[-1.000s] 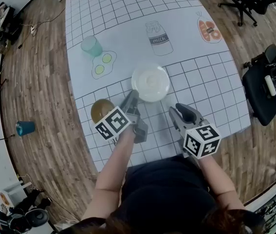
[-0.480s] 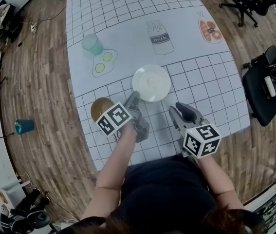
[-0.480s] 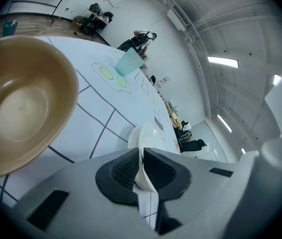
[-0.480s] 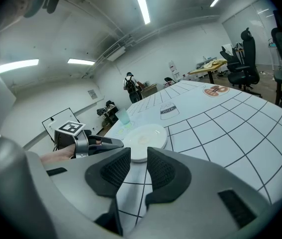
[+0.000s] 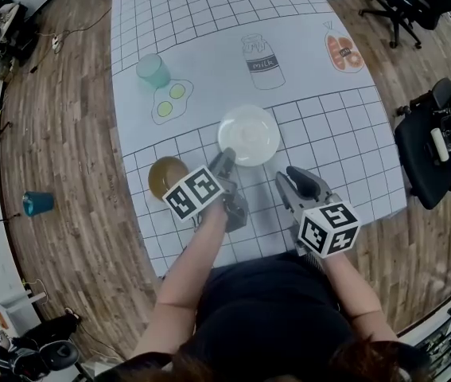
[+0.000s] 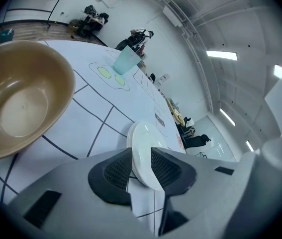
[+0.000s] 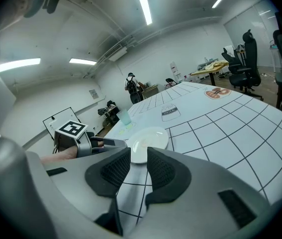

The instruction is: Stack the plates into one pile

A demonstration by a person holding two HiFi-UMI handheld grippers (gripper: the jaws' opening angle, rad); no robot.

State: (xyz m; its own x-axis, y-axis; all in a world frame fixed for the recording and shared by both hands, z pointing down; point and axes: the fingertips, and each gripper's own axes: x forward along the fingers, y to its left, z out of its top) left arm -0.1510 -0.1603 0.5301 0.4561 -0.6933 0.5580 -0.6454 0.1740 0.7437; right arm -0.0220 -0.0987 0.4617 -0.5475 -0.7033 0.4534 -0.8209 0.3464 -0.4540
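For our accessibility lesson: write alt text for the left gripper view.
The left gripper, its jaws just opened, straddles the rim of a plate on a gridded table. A bowl sits left; a cup stands farther back.

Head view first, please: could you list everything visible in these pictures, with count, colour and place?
plate: one, white, middle of the mat
bowl: one, brown, left of the plate
cup: one, pale green, far left of the mat
floor cup: one, blue, wooden floor at left
mat: one, white, gridded
office chairs: two, black, right
left gripper: grey, at the plate's near rim; fingers have just been opening, rim between them
right gripper: grey, open, empty, short of the plate
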